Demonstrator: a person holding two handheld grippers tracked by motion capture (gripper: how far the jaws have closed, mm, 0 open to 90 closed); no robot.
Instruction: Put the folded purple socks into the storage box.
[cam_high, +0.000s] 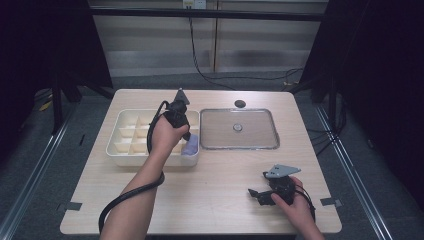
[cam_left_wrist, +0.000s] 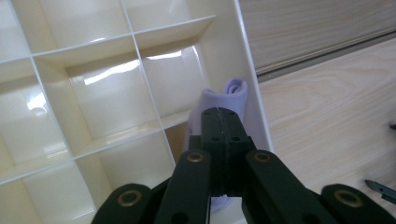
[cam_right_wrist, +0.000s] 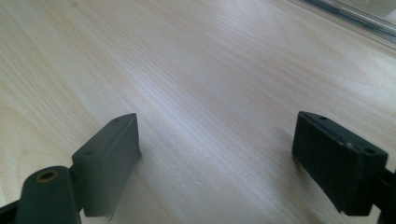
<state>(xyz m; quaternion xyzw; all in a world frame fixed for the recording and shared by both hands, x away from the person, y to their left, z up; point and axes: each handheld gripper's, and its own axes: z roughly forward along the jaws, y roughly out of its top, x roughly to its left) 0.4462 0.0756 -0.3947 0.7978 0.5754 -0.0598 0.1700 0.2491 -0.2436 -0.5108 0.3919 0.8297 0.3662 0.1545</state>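
Left gripper (cam_left_wrist: 223, 116), jaws closed together, poised over a lavender cloth (cam_left_wrist: 233, 95) lying in a corner compartment of the cream divided tray (cam_left_wrist: 140, 60); whether any fabric is pinched cannot be told. Right gripper (cam_right_wrist: 215, 154) rests on the desk (cam_high: 215, 190), jaws open and empty. To grip well, reopen and bite deeper into the fold.
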